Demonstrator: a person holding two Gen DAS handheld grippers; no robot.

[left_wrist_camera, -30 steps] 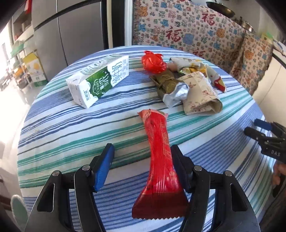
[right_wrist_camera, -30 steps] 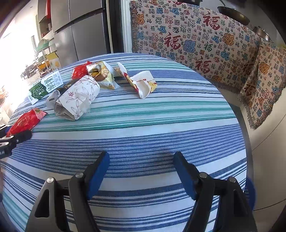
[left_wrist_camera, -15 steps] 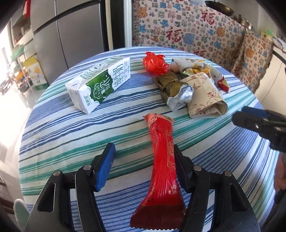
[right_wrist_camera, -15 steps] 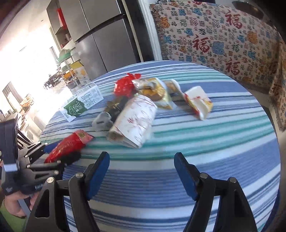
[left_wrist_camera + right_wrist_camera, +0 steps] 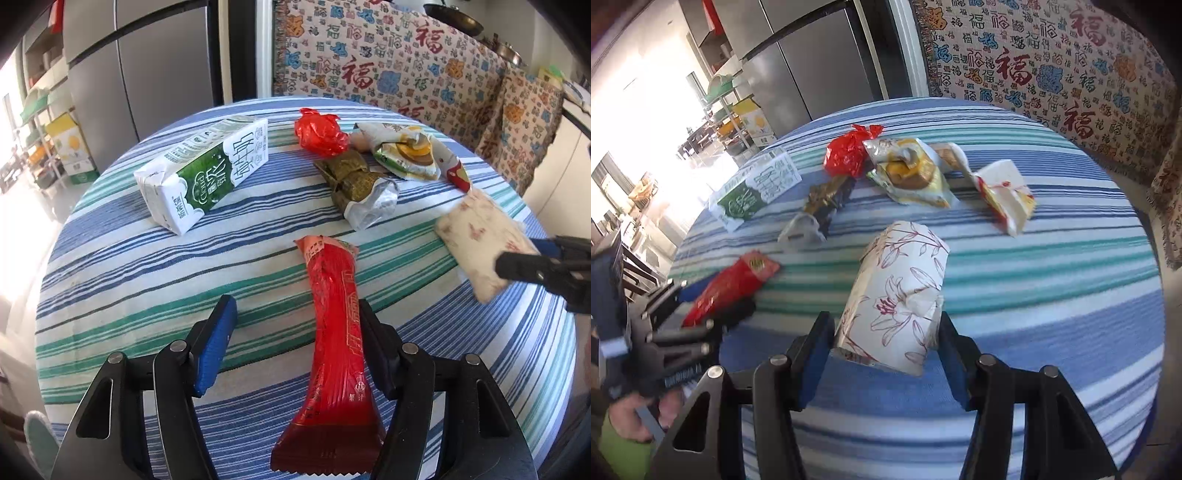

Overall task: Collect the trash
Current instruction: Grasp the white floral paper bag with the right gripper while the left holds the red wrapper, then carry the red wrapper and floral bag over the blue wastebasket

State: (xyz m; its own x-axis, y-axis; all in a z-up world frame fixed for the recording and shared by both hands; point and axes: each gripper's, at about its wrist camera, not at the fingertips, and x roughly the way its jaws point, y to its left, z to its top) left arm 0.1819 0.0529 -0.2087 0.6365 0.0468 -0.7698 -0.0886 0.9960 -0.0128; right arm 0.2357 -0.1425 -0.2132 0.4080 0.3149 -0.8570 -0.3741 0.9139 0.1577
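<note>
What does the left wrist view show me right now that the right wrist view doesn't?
Only the left wrist view: the long red wrapper's full length, lying against the left gripper's right finger with a gap on the other side.

Only the right wrist view: the right gripper's jaws closing around the floral paper pack, and a hand on the left gripper's handle.

Both: milk carton, crumpled red bag, striped tablecloth.

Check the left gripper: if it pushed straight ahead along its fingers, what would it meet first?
Probably the long red foil snack wrapper already lying between the left gripper's open fingers on the striped tablecloth.
</note>
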